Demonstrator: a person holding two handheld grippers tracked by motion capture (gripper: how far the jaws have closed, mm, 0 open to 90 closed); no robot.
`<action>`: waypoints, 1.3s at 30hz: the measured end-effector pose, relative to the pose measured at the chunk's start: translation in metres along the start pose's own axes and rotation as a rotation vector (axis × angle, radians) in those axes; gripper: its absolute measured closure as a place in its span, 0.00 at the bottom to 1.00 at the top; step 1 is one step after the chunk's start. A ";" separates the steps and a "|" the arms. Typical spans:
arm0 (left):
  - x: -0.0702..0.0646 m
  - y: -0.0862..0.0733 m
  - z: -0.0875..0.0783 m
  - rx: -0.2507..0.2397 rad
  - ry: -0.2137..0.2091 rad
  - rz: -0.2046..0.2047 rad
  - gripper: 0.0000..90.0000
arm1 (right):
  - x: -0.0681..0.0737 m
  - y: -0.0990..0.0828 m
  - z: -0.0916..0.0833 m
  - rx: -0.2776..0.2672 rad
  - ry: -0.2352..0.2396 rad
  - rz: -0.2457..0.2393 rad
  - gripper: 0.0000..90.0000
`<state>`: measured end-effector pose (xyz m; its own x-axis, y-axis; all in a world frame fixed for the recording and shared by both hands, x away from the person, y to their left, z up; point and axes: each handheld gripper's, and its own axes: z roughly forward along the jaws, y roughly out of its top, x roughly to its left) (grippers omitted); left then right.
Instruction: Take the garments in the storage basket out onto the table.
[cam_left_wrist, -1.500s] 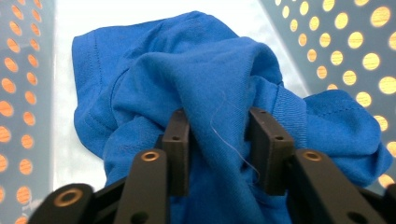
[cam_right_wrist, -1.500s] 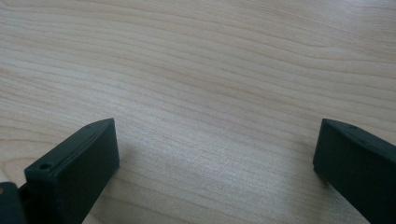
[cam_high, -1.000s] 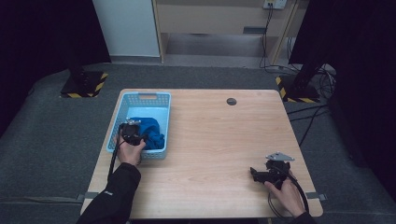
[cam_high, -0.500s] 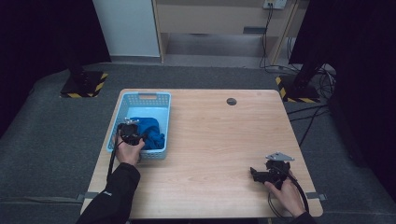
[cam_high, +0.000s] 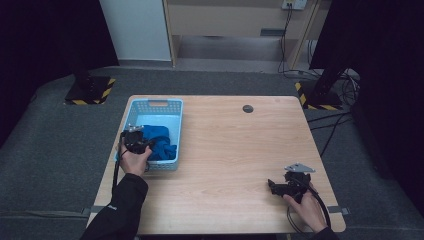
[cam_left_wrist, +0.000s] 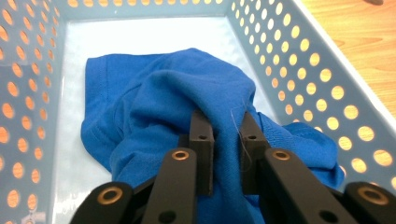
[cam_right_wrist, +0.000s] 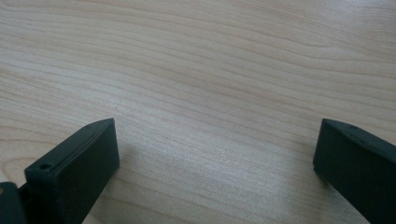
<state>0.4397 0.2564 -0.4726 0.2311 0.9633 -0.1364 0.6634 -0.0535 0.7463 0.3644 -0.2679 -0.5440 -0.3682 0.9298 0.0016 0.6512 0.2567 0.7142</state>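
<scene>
A crumpled blue cloth (cam_high: 161, 145) (cam_left_wrist: 154, 93) lies in the near half of a light blue perforated basket (cam_high: 157, 103) (cam_left_wrist: 299, 60) at the table's left side. My left gripper (cam_high: 136, 141) (cam_left_wrist: 225, 119) reaches into the basket from its near left corner. Its jaws have just been closing and now pinch a raised fold of the cloth between the pads. My right gripper (cam_high: 271, 185) (cam_right_wrist: 215, 144) rests on the bare wood near the front right corner, pointing left. Its jaws stand wide open with nothing between them.
The wooden table (cam_high: 235, 145) carries a small dark round disc (cam_high: 247, 108) near its far edge. Black stands with yellow-black striped bases (cam_high: 90, 90) (cam_high: 322, 95) sit on the grey floor beyond both far corners, with cables at the right.
</scene>
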 end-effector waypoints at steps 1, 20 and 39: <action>0.000 0.000 0.000 0.001 0.001 0.003 0.90 | 0.000 0.000 0.000 0.000 0.000 0.000 0.00; -0.003 0.001 -0.001 0.038 0.012 -0.007 0.94 | 0.000 0.000 0.000 0.000 0.000 0.000 0.00; -0.013 0.009 -0.013 -0.004 0.012 0.022 0.95 | 0.000 0.000 0.000 0.000 0.000 0.000 0.00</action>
<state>0.4329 0.2469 -0.4557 0.2369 0.9651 -0.1118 0.6557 -0.0738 0.7514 0.3644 -0.2679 -0.5440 -0.3683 0.9297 0.0017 0.6512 0.2567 0.7142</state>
